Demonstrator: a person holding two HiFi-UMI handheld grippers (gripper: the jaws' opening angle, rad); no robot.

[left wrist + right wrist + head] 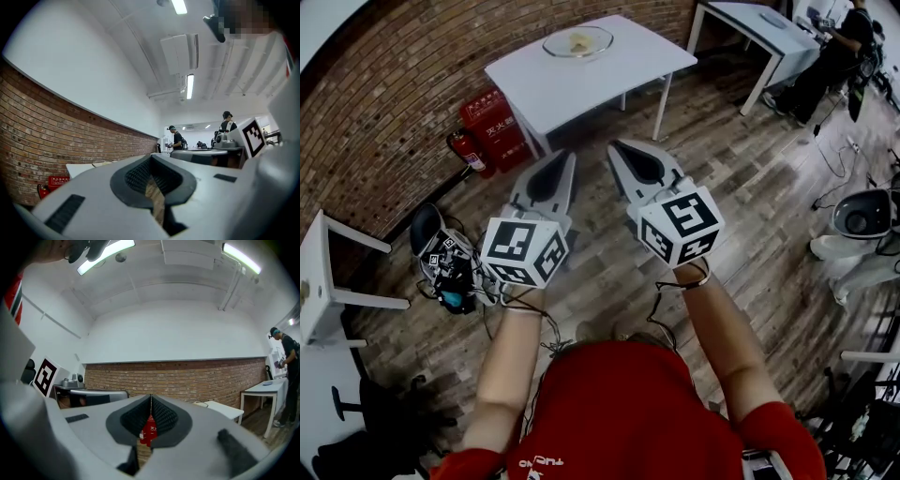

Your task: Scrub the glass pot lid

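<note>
Both claws are shut tight and empty: left gripper (565, 161) and right gripper (622, 153) hang side by side before the person's body, aimed at the white table (623, 73), seemingly a ready carry before scrubbing starts. Well apart from them, the glass pot lid (553, 47) lies on that table with a yellowish piece (579, 40) on it, perhaps a sponge

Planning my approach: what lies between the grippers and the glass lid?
Wooden floor, then bare white tabletop up to the lid; head view shows it.
</note>
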